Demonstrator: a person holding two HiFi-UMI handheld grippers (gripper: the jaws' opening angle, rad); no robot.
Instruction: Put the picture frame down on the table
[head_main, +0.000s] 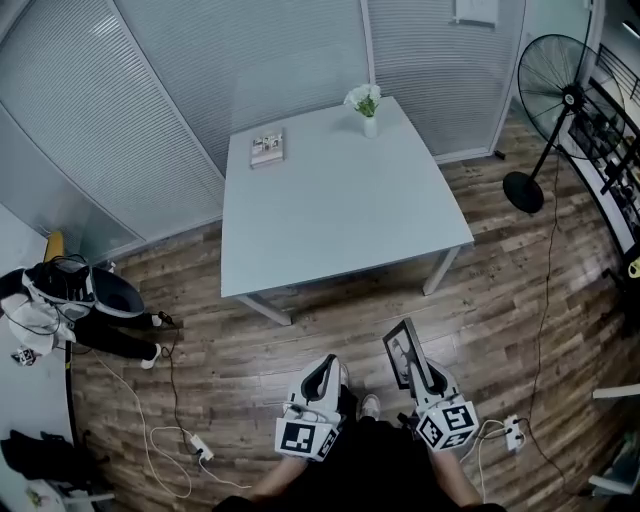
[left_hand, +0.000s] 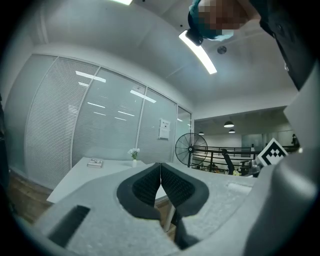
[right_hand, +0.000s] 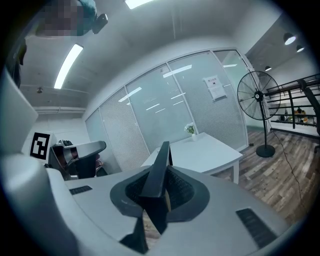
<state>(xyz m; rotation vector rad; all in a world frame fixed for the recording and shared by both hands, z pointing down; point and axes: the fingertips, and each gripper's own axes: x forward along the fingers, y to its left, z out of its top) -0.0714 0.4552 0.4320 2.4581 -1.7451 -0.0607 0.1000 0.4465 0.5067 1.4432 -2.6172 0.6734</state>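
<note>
- Fingers (right_hand: 186, 194) of the right gripper (head_main: 418, 368) are shut tight on the frame (right_hand: 161, 159). It stands on its edge between them and pokes up.
- Fingers (left_hand: 144, 187) of the left gripper (head_main: 327, 368) are pressed together with nothing in them.
- Both grippers are held low, close to the person's body, over the wood floor (head_main: 500, 300).
- The table (head_main: 340, 215) is farther off, well apart from the grippers. The frame is not over it yet.
- At the far end of the table are a small vase (head_main: 368, 118) of flowers and a flat thing, maybe a book (head_main: 267, 147). Most of the top is bare.
- A fan (head_main: 560, 90) stands past the table on the right.
- I think the job has hardly begun. The frame is in the gripper, but it must be carried to the table, set on a bare spot and let go.
</note>
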